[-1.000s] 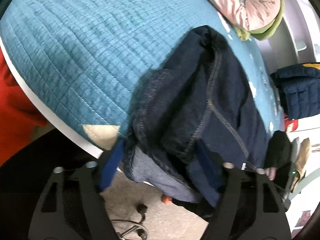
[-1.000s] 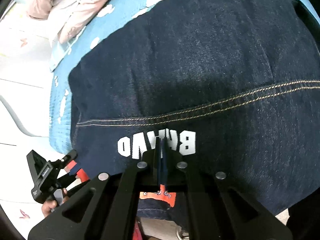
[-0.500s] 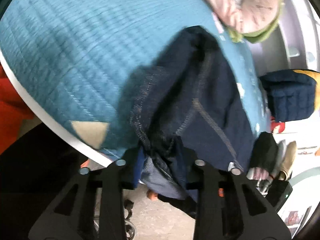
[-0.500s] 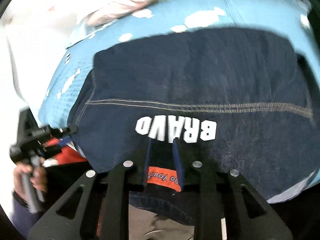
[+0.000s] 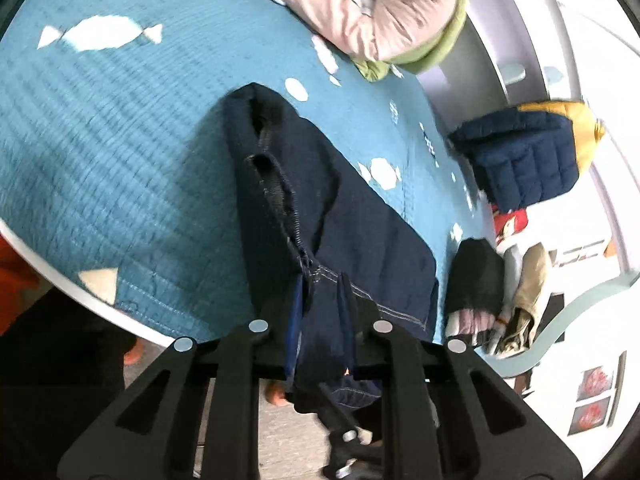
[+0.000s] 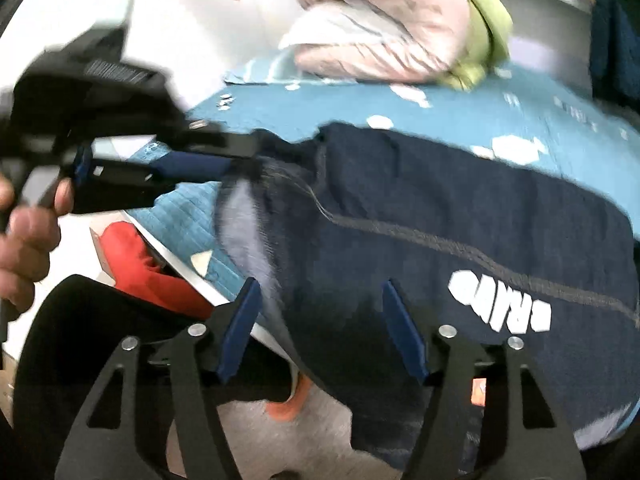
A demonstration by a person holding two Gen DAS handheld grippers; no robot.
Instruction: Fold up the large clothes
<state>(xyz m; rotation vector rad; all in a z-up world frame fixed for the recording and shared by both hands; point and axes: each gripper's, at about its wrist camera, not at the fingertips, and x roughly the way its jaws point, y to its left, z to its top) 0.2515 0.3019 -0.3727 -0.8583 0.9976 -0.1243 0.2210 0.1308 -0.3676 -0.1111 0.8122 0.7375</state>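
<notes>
A dark navy denim garment [image 5: 352, 216] with tan stitching and white lettering lies folded on the blue quilted bed, one end hanging over the near edge. My left gripper [image 5: 320, 300] is shut on a bunched fold of the denim at the bed edge. In the right wrist view the garment [image 6: 460, 240] fills the right half. My right gripper [image 6: 320, 312] is open, its blue fingers either side of the hanging denim edge, holding nothing. The left gripper [image 6: 224, 160] shows there too, shut on the garment's left corner.
A blue quilt [image 5: 100, 140] with white fish shapes covers the bed. A pink and green duvet [image 5: 380, 12] is piled at the far side. A navy and yellow puffer jacket [image 5: 528, 156] hangs at the right. Red cloth [image 6: 152, 264] sits below the bed edge.
My left gripper has closed on a fold of the denim and drawn it up. My right gripper has opened, let go of the garment edge and shifted left.
</notes>
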